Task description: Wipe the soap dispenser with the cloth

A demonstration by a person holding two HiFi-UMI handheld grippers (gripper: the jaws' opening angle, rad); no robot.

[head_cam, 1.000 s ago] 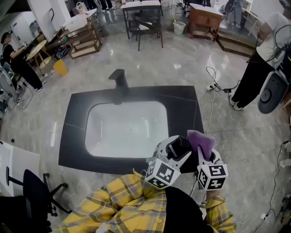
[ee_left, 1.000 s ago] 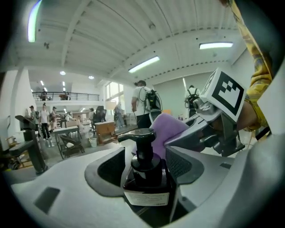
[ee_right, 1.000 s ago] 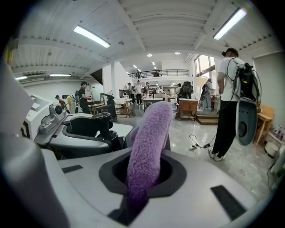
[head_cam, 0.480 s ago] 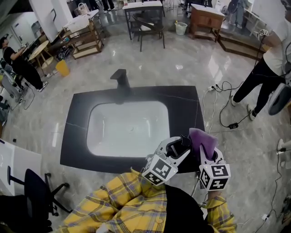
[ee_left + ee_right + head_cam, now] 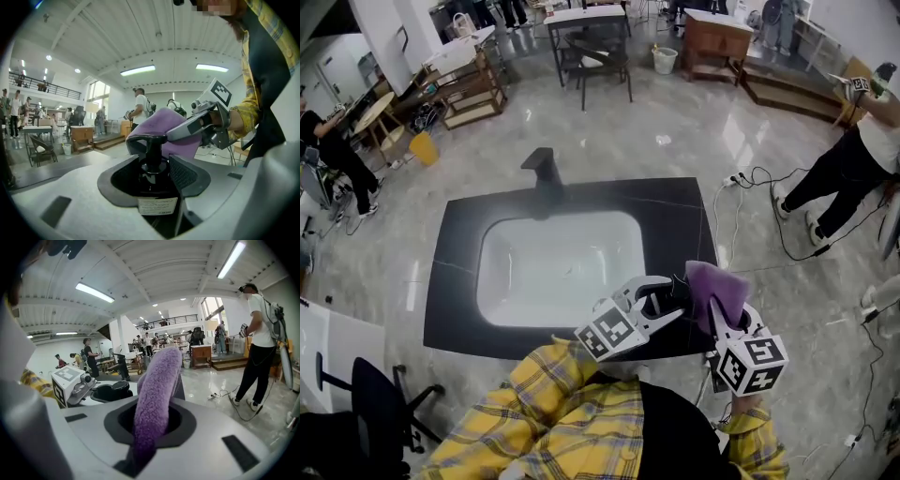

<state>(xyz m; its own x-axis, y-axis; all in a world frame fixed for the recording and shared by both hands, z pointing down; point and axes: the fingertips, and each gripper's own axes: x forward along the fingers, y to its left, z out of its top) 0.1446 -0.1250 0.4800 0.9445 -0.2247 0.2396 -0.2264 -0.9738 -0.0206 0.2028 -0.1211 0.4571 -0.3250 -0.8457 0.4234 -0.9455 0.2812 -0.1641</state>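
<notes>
Between left gripper (image 5: 153, 163) jaws, just closed, soap dispenser (image 5: 151, 180), cloth (image 5: 167, 123) behind

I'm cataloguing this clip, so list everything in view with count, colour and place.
counter: one, black, mid-floor
basin: one, white, set in the counter
faucet: one, black, counter's far edge
soap dispenser: one, dark, pump top, between the left gripper's jaws
cloth: one, purple, in the right gripper
office chair: one, black, lower left
cables: several, floor right of the counter
bin: one, yellow, far left
people: several, room's edges
left gripper: grey, jaws have just been closing, shut on the soap dispenser
right gripper: grey, shut on the cloth
sleeves: yellow plaid, bottom
</notes>
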